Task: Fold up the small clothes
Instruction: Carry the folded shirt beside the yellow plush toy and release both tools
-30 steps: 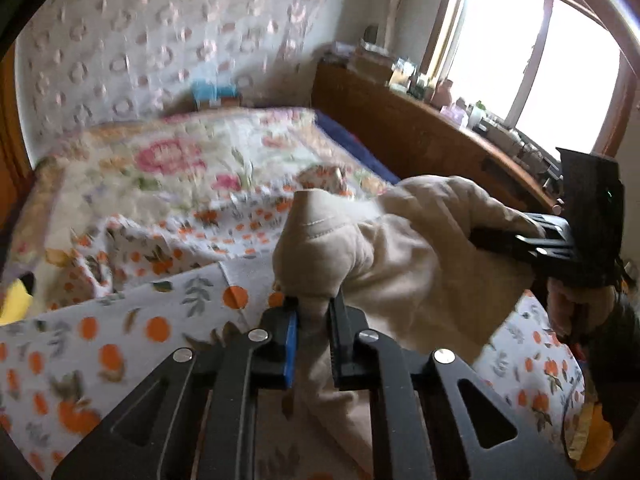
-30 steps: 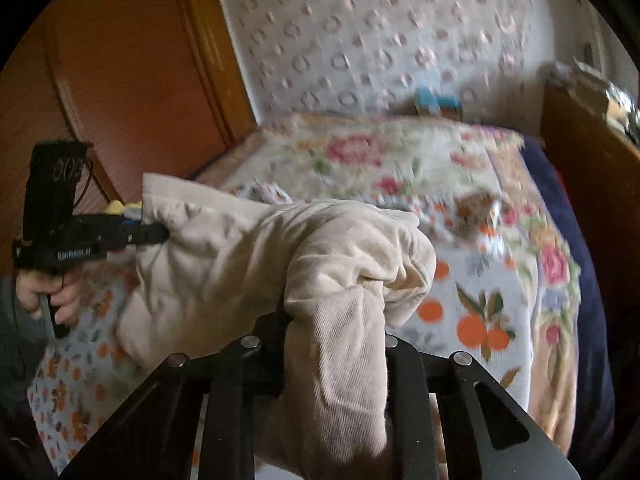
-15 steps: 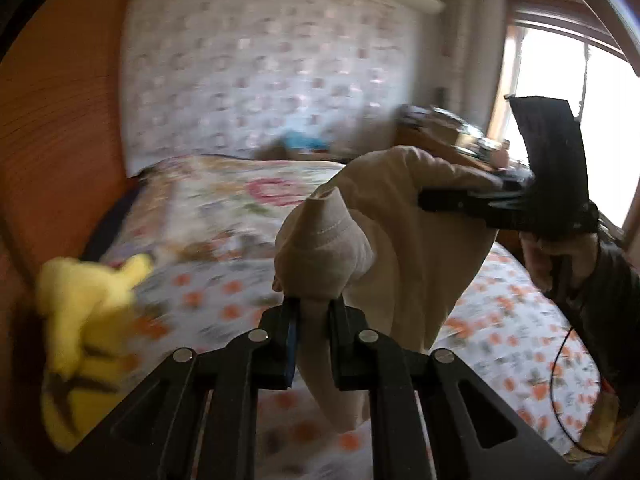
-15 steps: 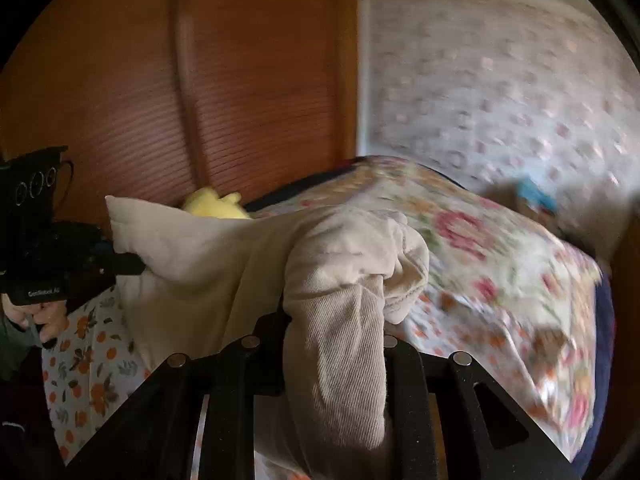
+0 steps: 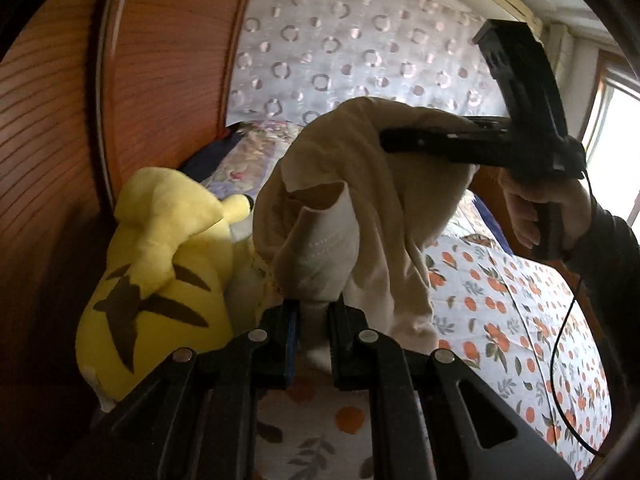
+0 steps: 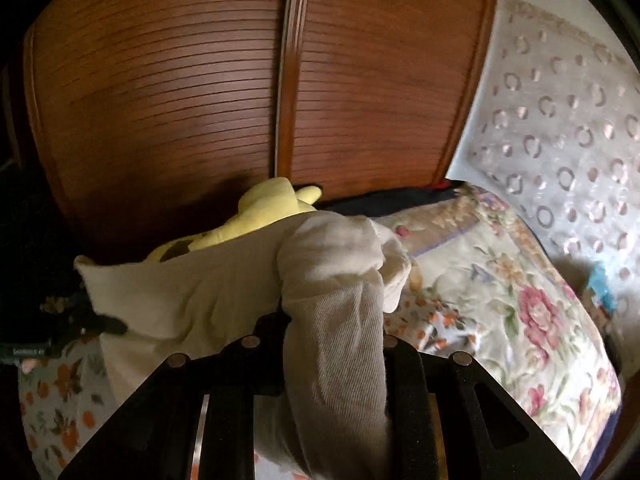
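Since the earlier frames both grippers have swung toward the wooden wardrobe doors point(image 6: 200, 100), carrying the cream garment point(image 5: 384, 208) with them; the window and wooden sideboard have left the left wrist view, and the yellow plush toy point(image 5: 160, 264) now fills the area left of the left gripper point(image 5: 314, 320). The left gripper is closed on a bunched corner of the cream garment, the fabric pinched between its two fingers and rising directly ahead of them. The right gripper point(image 5: 386, 140) appears above and to the right of the left gripper, held by a hand point(image 5: 536, 208) with a dark sleeve, its fingers clamped on another part of the same garment. In the right wrist view the right gripper's fingertips are covered by a ribbed fold of the garment draped over them; the fabric is gripped there. The garment hangs in the air between the two grippers, above the bed point(image 6: 500, 300). Below the left gripper lies the orange-print sheet point(image 5: 520, 320); to the right of the right gripper lies the floral quilt point(image 6: 520, 320). The plush toy sits beyond the garment, against the wardrobe doors.
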